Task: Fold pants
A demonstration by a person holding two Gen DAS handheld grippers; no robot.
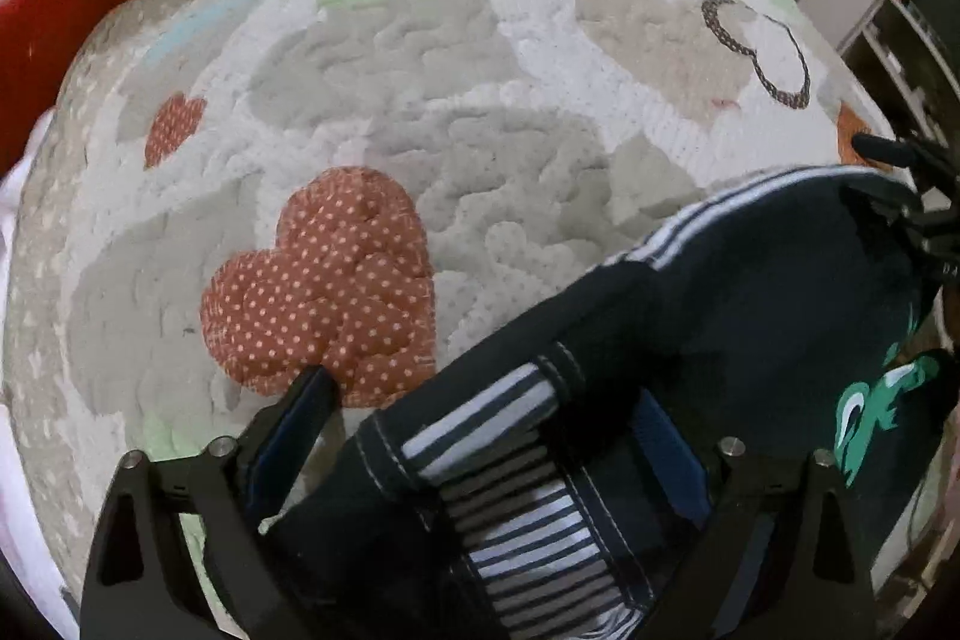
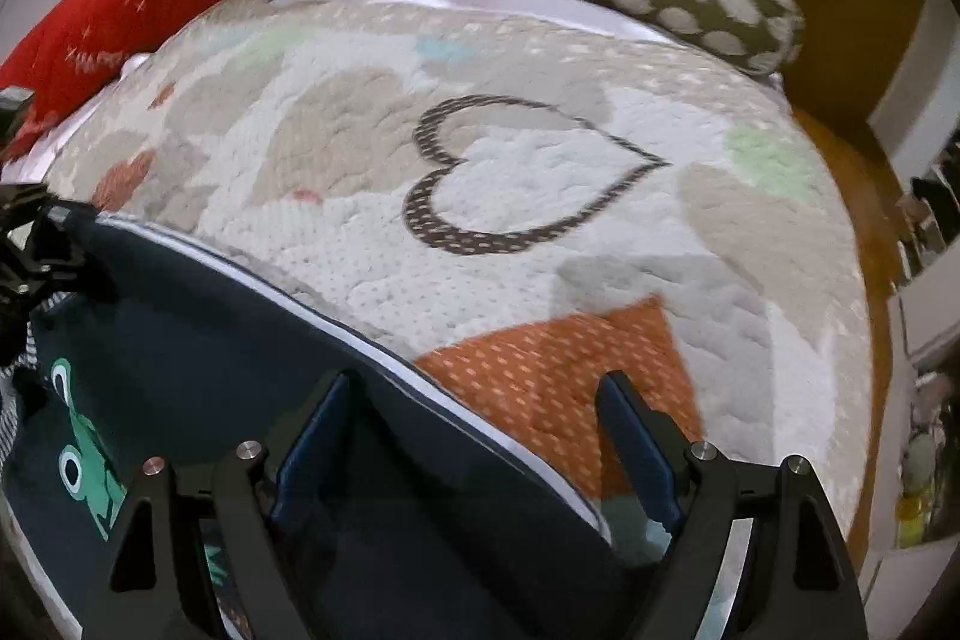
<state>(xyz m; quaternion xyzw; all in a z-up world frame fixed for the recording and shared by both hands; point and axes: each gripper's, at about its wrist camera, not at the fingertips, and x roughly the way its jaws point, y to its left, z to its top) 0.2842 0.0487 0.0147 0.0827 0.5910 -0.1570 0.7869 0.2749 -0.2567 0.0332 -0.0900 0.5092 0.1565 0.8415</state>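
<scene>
No readable text anywhere.

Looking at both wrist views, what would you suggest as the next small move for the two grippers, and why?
Probably close both on the cloth. The left gripper stands open around the striped waistband of the dark pants, and the right gripper stands open over their white-piped edge; neither pinches cloth yet. The pants lie flat on the heart-patterned quilt, so a fold needs a hold at both ends first.
</scene>
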